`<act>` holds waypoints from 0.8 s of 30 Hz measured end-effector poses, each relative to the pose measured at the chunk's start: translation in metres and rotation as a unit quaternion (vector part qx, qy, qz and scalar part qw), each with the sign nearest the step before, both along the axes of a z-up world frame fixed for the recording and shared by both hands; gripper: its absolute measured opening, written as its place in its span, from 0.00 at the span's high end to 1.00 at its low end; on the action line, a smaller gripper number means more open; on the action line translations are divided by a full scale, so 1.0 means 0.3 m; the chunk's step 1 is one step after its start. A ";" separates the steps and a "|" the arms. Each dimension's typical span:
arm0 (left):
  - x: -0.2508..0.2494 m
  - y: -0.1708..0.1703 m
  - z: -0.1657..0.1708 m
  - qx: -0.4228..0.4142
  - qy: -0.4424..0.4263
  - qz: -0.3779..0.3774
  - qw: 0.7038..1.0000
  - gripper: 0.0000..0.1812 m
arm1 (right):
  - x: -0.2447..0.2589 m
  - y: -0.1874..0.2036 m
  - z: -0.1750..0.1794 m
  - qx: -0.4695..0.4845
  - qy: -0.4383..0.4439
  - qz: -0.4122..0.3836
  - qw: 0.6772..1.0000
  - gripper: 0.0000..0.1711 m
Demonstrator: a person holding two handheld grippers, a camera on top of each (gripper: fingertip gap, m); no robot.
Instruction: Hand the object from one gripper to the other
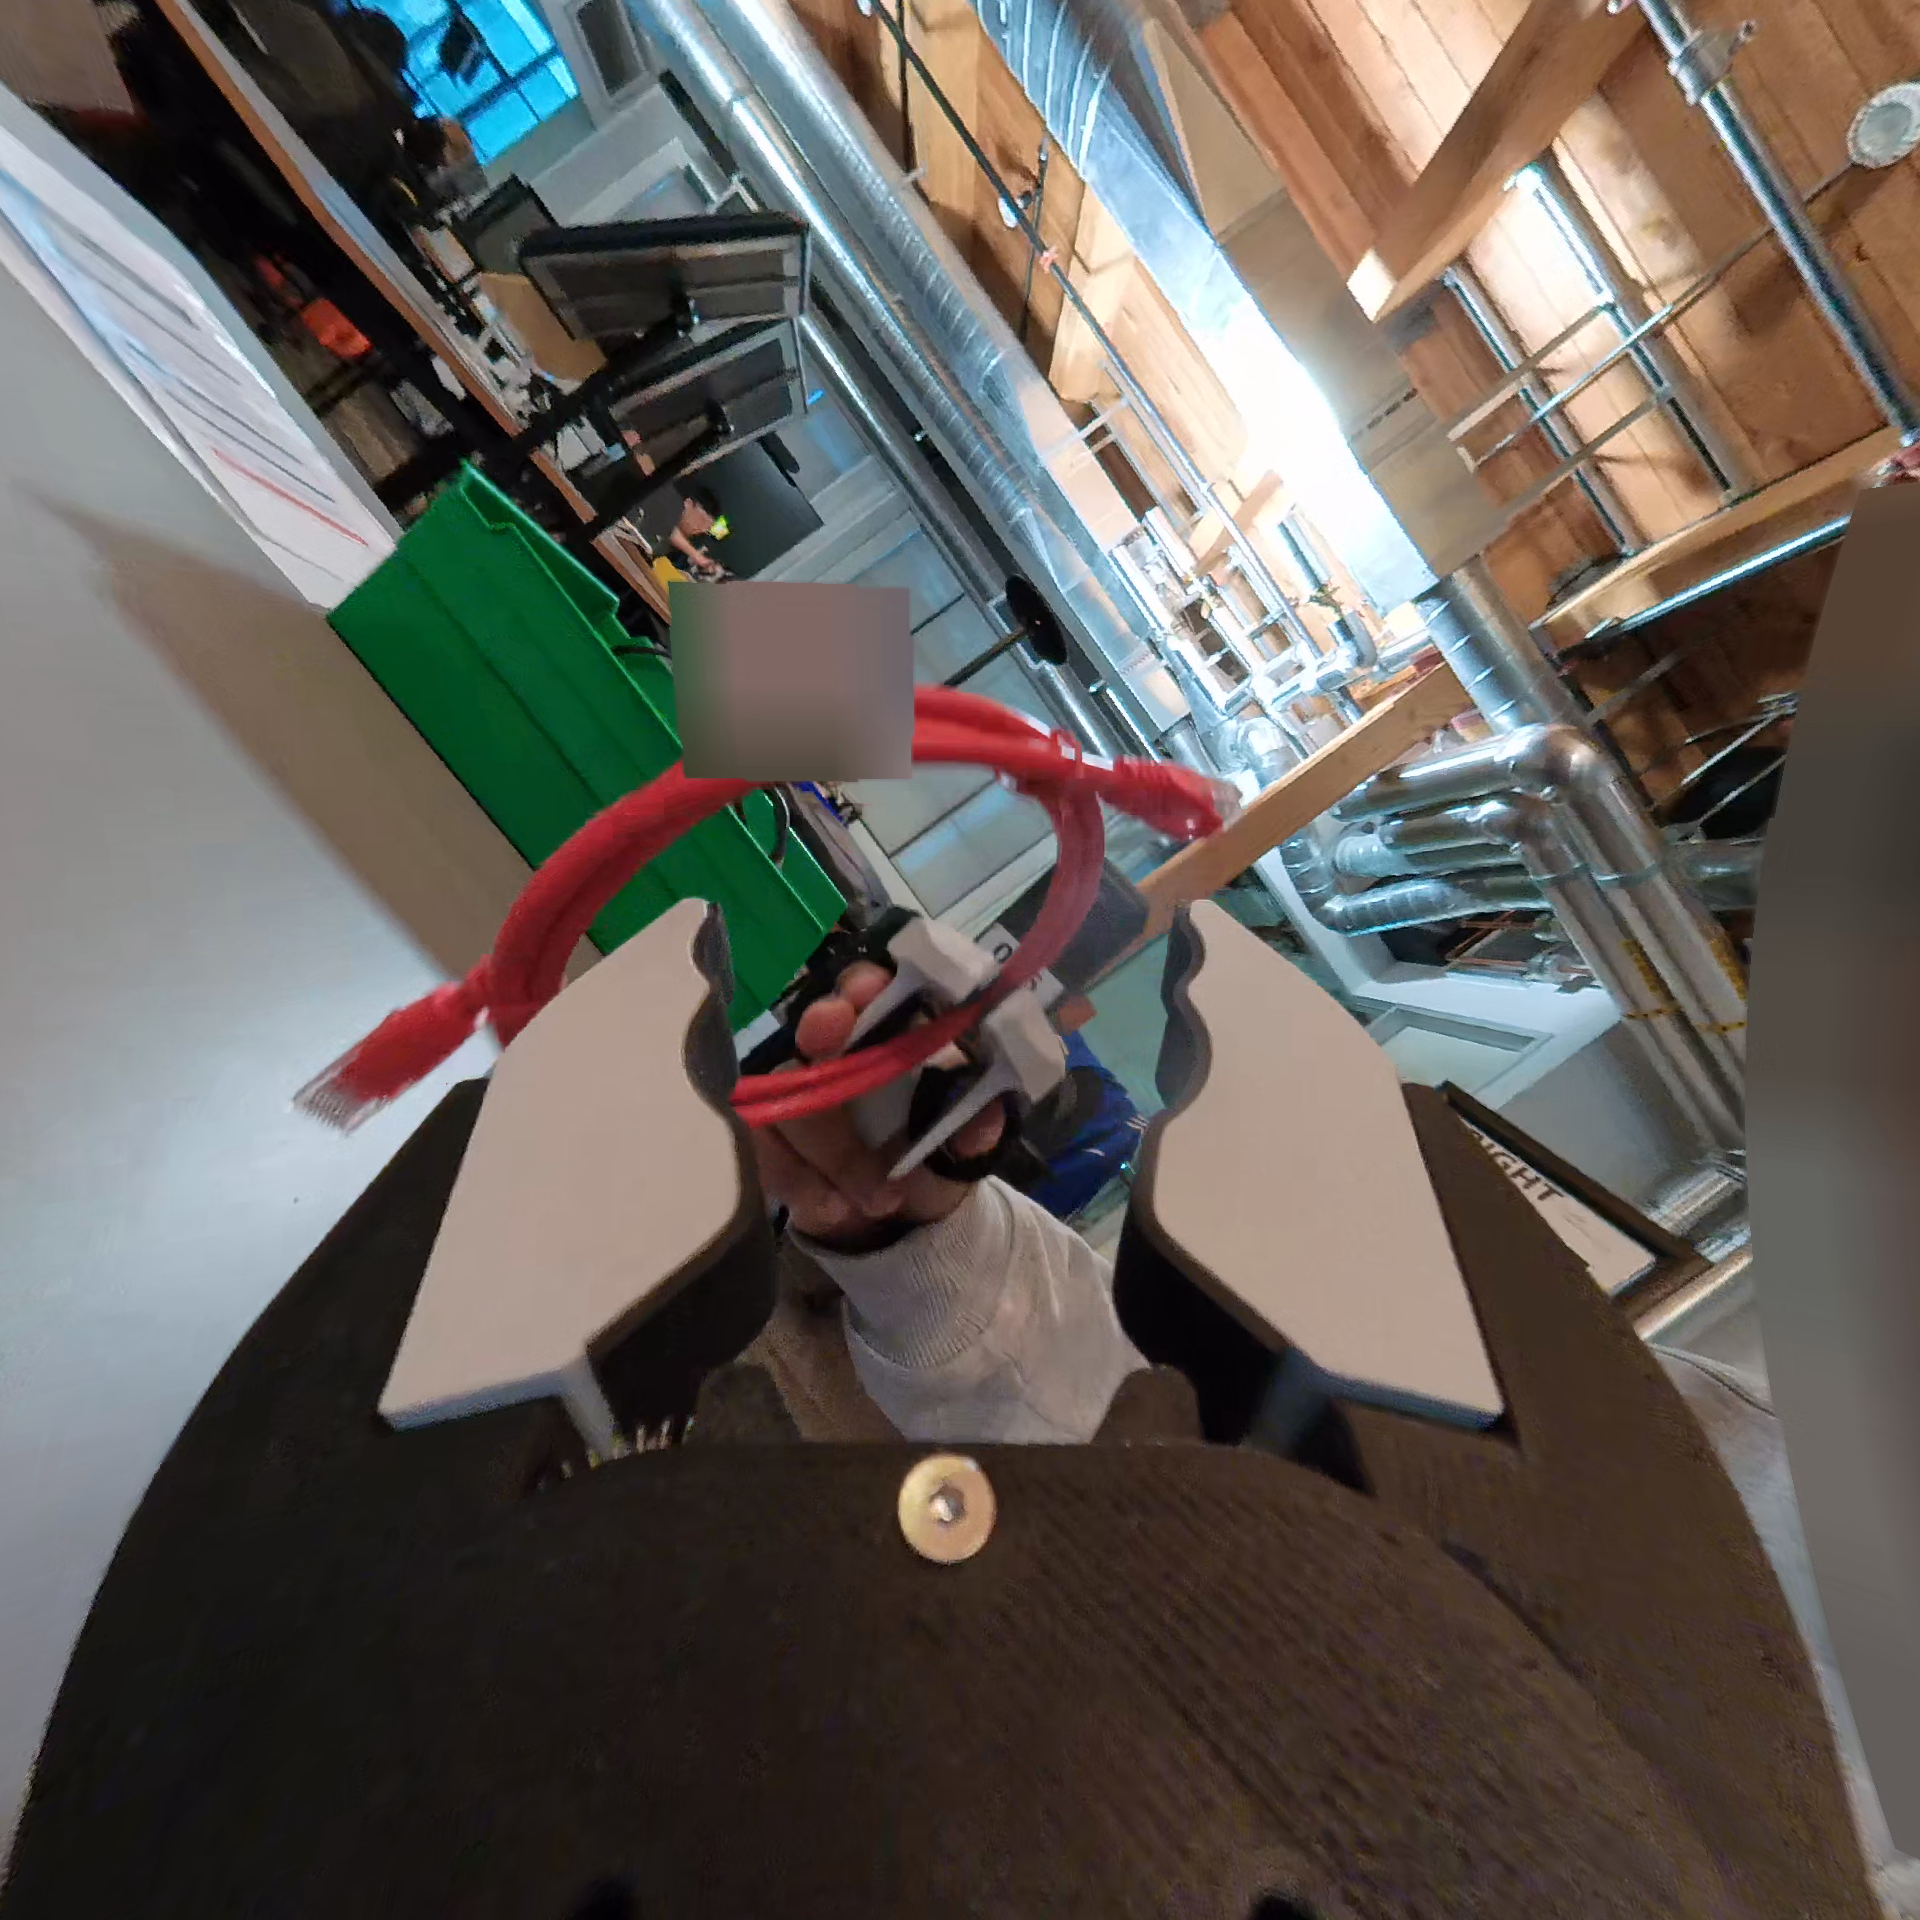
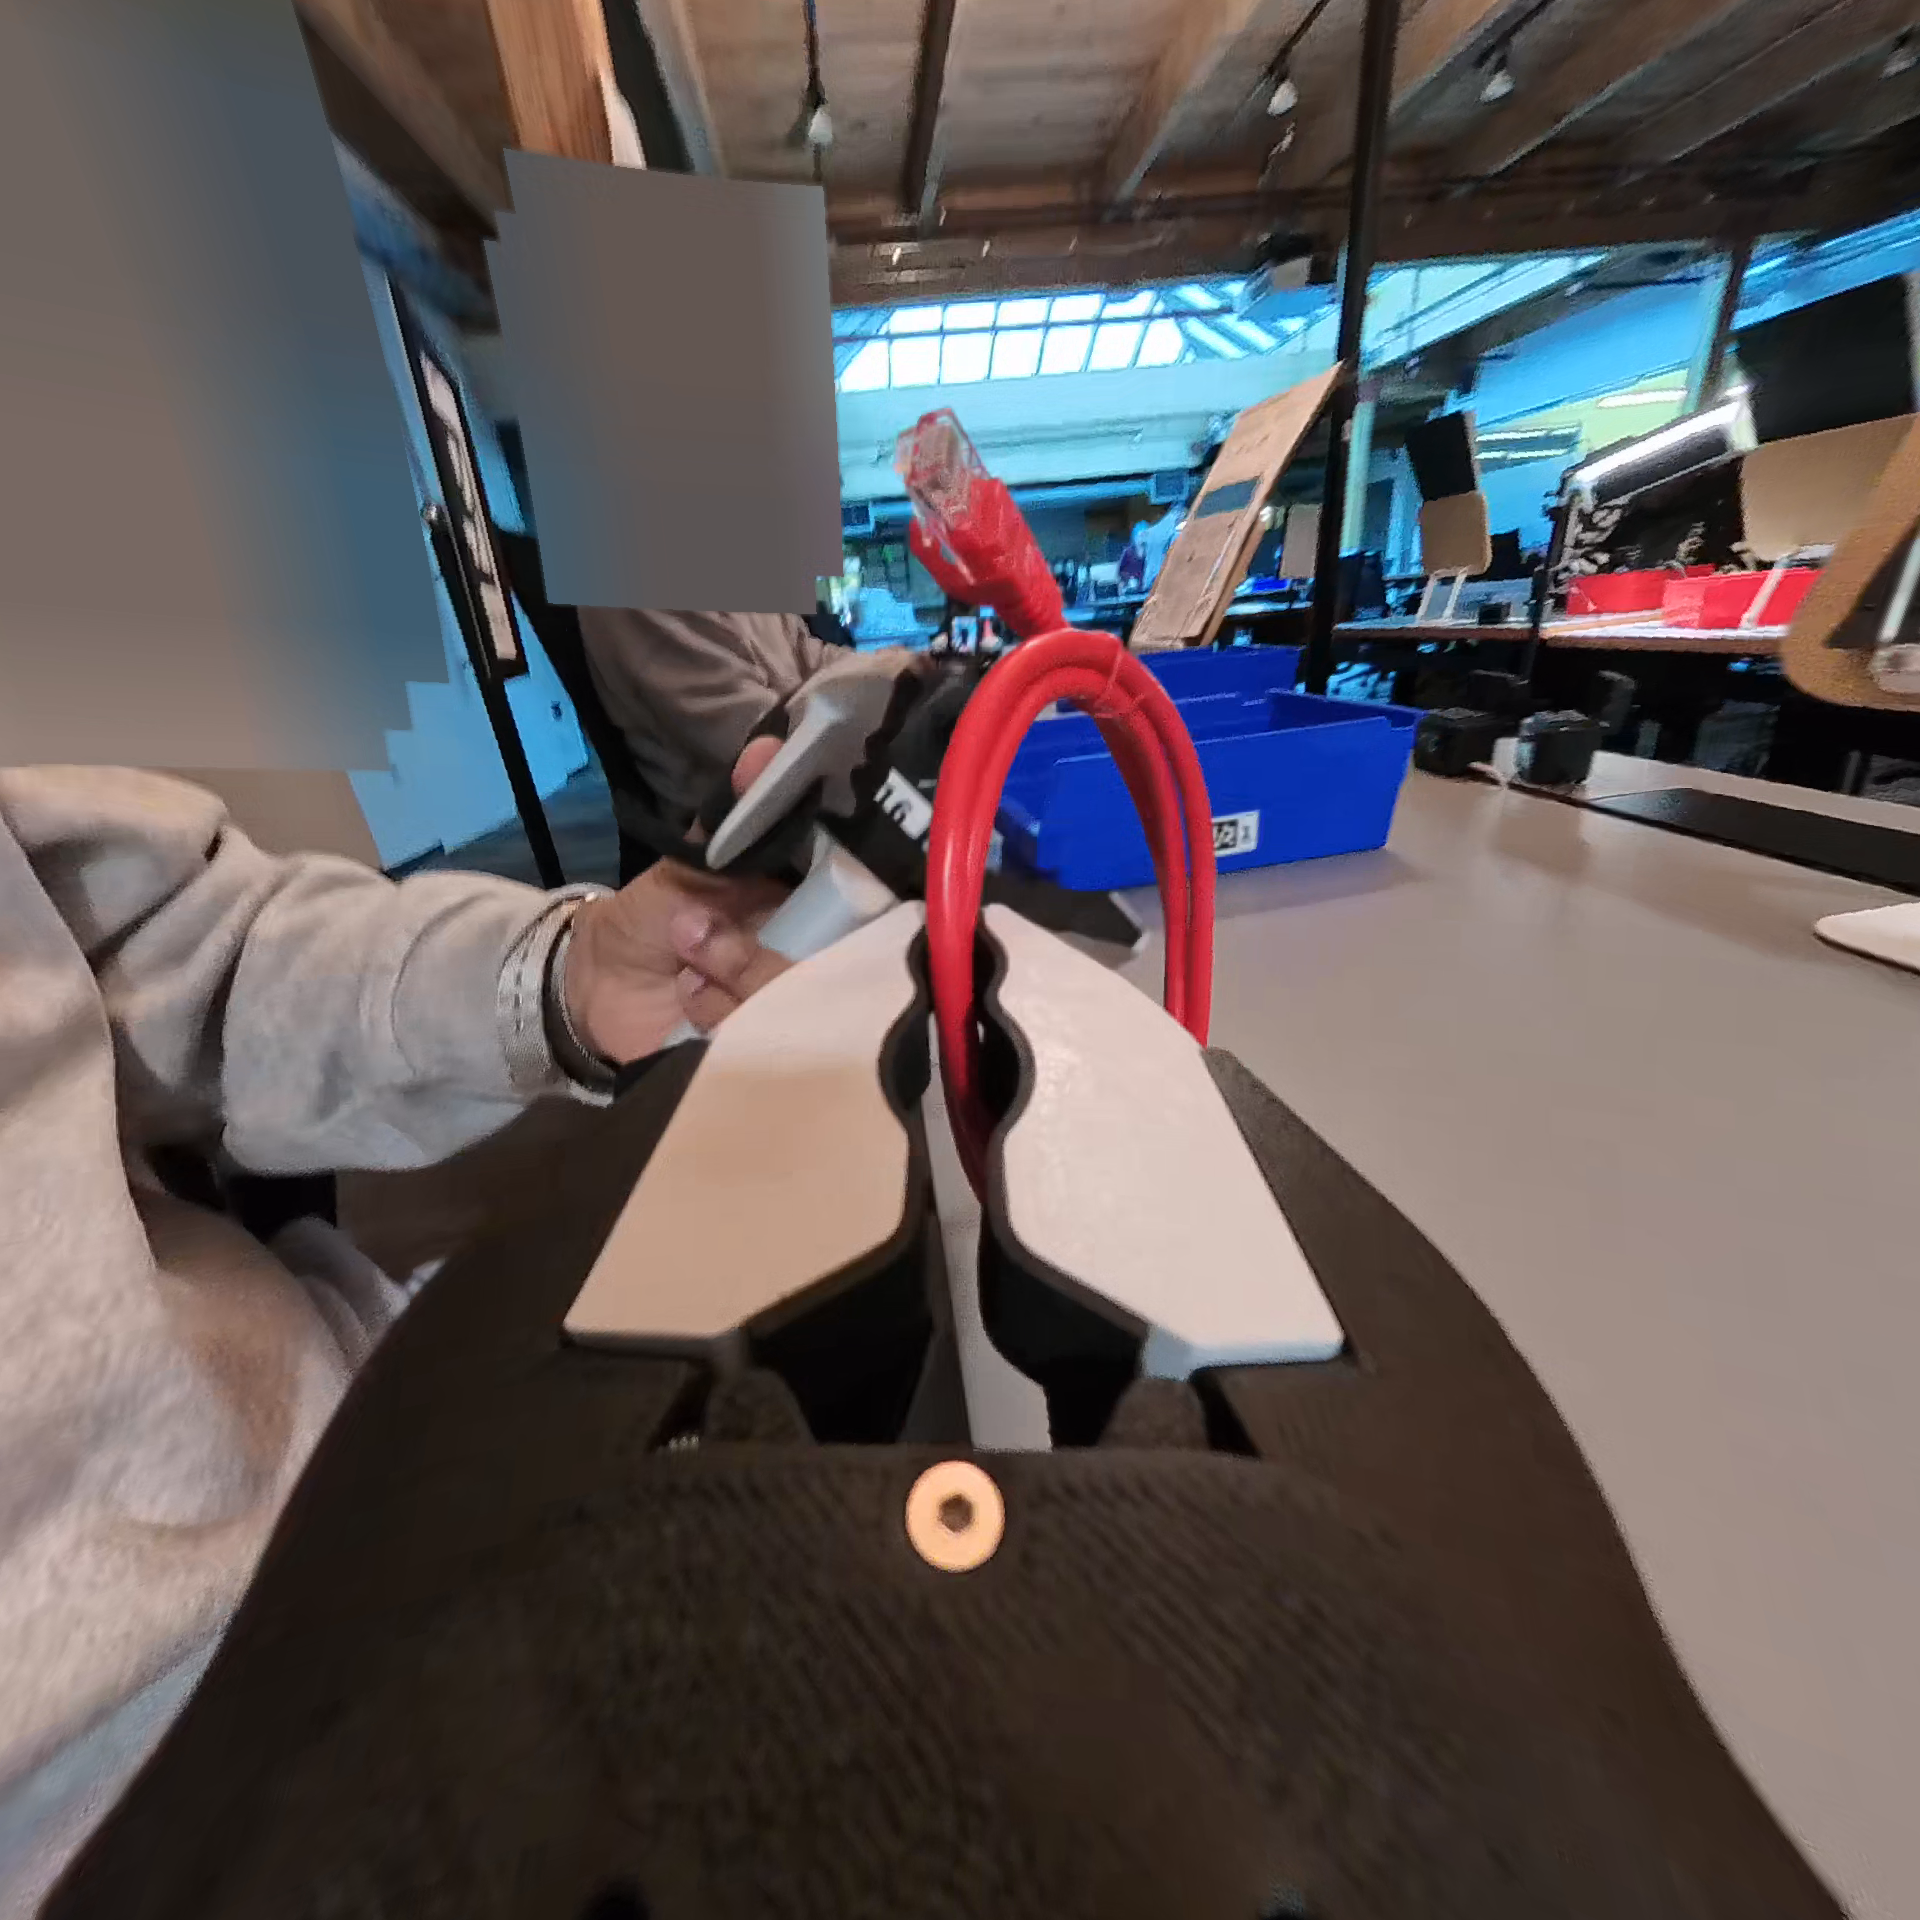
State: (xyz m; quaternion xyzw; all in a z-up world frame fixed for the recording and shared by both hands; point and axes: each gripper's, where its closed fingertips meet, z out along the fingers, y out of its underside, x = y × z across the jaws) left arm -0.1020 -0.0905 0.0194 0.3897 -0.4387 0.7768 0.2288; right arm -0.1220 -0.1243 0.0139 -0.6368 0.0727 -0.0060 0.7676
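The red cable [image 2: 1070, 831], a tied coil, is clamped between the narrow jaws of the right gripper [image 2: 956, 997]. The left gripper [image 1: 945, 997] is spread wide and empty; from it the coil is seen at twelve o'clock, untouched. The handover is judged not yet made.

Red cable [image 2: 1075, 831]: the lower run of the coil drops between the right gripper [image 2: 951, 1029] fingers and is lost behind the white pads [image 2: 1122, 1143]; contact point not visible. In the left wrist view, the top arc of the cable [image 1: 623, 883] passes behind an overlaid patch. One connector [image 1: 364, 1060] motion-blurred. Left gripper [image 1: 940, 1039]: body cut off by the bottom edge. Label on the blue bin [image 2: 1299, 769] too small to resolve.
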 end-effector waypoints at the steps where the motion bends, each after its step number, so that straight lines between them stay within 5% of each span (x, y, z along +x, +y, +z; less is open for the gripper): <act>1: 0.000 -0.001 -0.010 0.003 0.002 -0.003 1.000 0.56 | 0.015 -0.016 0.007 0.010 0.008 -0.007 1.000 0.97; 8: -0.035 -0.067 -0.072 0.131 -0.084 0.011 0.988 0.62 | 0.073 -0.050 0.008 0.032 0.048 -0.038 0.998 0.98; 14: -0.059 -0.121 -0.166 0.322 -0.215 0.041 0.921 0.65 | 0.048 -0.011 -0.001 0.033 0.099 -0.009 0.994 0.98; 24: -0.055 -0.135 -0.235 0.398 -0.275 0.055 0.873 0.70 | 0.031 0.018 -0.005 0.035 0.180 0.023 0.983 0.97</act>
